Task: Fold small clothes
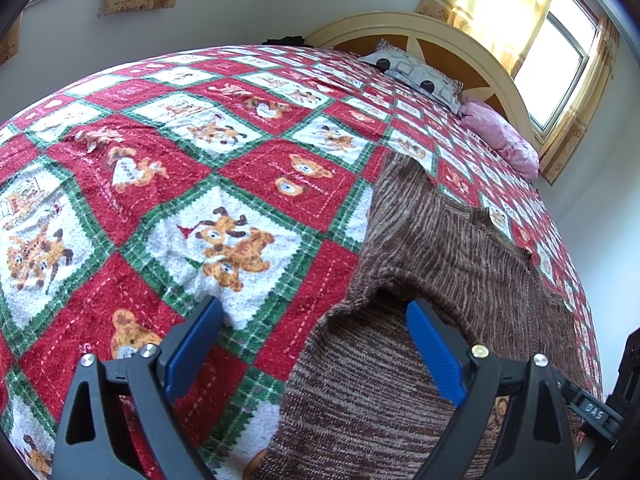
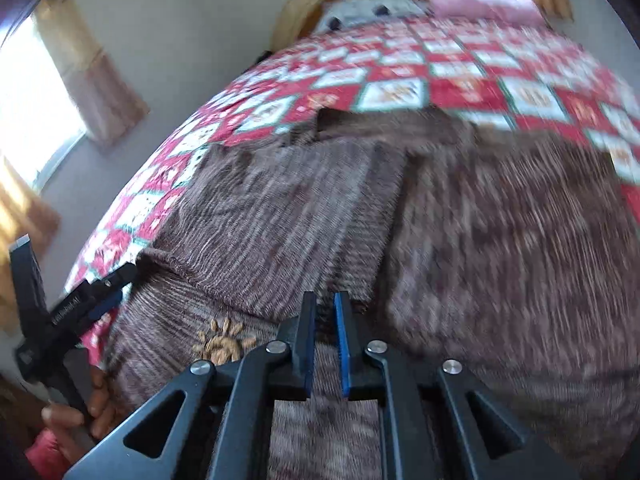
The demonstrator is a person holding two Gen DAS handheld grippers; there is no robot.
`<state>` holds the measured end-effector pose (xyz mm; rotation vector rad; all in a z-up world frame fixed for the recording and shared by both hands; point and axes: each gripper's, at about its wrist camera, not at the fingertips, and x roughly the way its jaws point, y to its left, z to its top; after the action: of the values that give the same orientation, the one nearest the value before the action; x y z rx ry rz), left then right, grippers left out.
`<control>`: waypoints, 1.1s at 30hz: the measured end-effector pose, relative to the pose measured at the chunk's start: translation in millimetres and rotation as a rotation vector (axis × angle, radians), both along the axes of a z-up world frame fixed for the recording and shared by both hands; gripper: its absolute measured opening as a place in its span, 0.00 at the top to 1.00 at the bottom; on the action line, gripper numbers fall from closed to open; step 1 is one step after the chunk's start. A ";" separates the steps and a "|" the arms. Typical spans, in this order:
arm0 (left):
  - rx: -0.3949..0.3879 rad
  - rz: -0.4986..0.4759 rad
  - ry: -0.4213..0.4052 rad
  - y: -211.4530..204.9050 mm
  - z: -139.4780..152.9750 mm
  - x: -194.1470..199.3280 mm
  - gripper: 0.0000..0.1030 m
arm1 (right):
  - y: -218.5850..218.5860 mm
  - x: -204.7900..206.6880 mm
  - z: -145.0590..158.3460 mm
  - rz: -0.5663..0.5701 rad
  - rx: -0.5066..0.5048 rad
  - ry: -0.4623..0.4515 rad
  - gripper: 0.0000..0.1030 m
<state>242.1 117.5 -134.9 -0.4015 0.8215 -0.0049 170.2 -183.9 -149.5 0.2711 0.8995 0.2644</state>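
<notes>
On checked bedspread [image 1: 280, 168]: brown striped knit sweater [image 1: 440, 240], partly folded, rumpled

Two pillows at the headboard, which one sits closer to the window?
The pink pillow. It lies at the window end of the headboard, right under the curtain; the grey patterned pillow sits further along, toward the headboard's middle.

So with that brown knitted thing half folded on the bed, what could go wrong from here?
The right gripper is nearly closed with no cloth visibly between its fingers, so it may have missed or let go of the brown sweater. The folded flap already lies askew, so the next fold could come out crooked. The left gripper stands open over the sweater's edge and holds nothing down, so the knit could slide on the fuzzy blanket.
</notes>
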 end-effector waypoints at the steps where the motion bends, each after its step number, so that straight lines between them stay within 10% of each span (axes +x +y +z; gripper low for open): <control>1: -0.011 -0.006 -0.004 0.7 0.0 -0.3 0.05 | -5.2 -3.8 1.8 -0.021 0.003 0.024 0.90; 10: -0.067 -0.189 0.038 11.2 13.1 -34.2 0.04 | -99.9 -144.5 87.2 -0.185 0.043 -0.220 0.90; 12: -0.070 -0.239 0.052 17.3 15.5 -51.4 0.04 | -131.6 -189.9 108.7 -0.259 0.032 -0.274 0.76; 14: -0.081 -0.286 0.069 27.2 16.7 -71.5 0.04 | -164.6 -239.1 127.4 -0.344 0.018 -0.322 0.42; 23: 0.048 -0.422 0.059 42.8 28.5 -153.9 0.04 | -227.1 -438.8 189.1 -0.674 -0.207 -0.512 0.38; 27: 0.065 -0.506 0.063 34.8 26.8 -184.6 0.04 | -215.0 -459.8 191.5 -0.600 -0.166 -0.517 0.38; 33: 0.103 -0.614 0.077 17.7 23.7 -208.6 0.04 | -154.6 -397.5 123.2 -0.246 0.003 -0.271 0.38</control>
<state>33.6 135.2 -111.2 -0.0410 0.9911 -0.5182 -227.3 -338.5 -26.3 0.3369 0.5913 0.0719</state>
